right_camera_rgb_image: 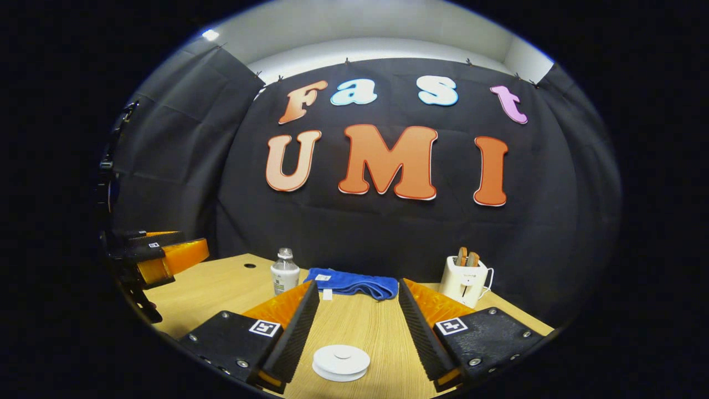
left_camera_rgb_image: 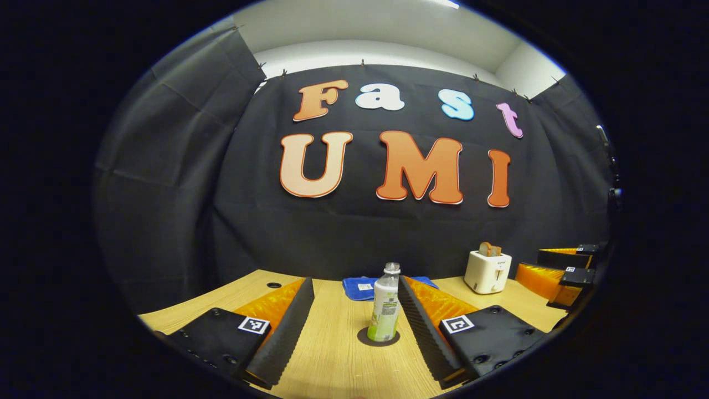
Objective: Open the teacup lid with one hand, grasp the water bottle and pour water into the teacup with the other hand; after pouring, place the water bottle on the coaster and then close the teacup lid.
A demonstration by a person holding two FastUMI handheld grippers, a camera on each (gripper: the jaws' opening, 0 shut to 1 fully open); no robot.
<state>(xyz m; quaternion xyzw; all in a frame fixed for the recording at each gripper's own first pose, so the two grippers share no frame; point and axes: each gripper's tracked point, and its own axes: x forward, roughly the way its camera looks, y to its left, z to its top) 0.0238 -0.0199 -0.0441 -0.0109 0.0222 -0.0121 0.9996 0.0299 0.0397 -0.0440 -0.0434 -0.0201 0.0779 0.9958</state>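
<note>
Water bottle (left_camera_rgb_image: 385, 303): clear plastic, slim and round, pale label with a green base, uncapped at the neck, upright on a dark round coaster (left_camera_rgb_image: 379, 336). Straight ahead of the left gripper (left_camera_rgb_image: 354, 327), between its two fingers but touching neither; fingers spread wide, holding nothing. Ridged, saw-toothed inner faces on the fingers (left_camera_rgb_image: 285, 332).

Teacup lid (right_camera_rgb_image: 341, 361): white, smooth, a flat disc with a raised centre, low and close between the fingers of the right gripper (right_camera_rgb_image: 354, 332). Spread wide as well, nothing in its grip, lid clear of both fingers. Whether a cup sits beneath the lid: cannot tell.

Beyond the bottle, a soft blue cloth (right_camera_rgb_image: 354, 282), crumpled, with a small white tag. Ahead and to the right of both grippers, a glossy white toaster (right_camera_rgb_image: 464, 280) with rounded corners and bread slices standing in its slots.

Underneath, a table (right_camera_rgb_image: 360, 327) of pale wood grain, a small dark hole near its far left corner. Behind, black draped cloth wall; above it, plain white wall and ceiling.
</note>
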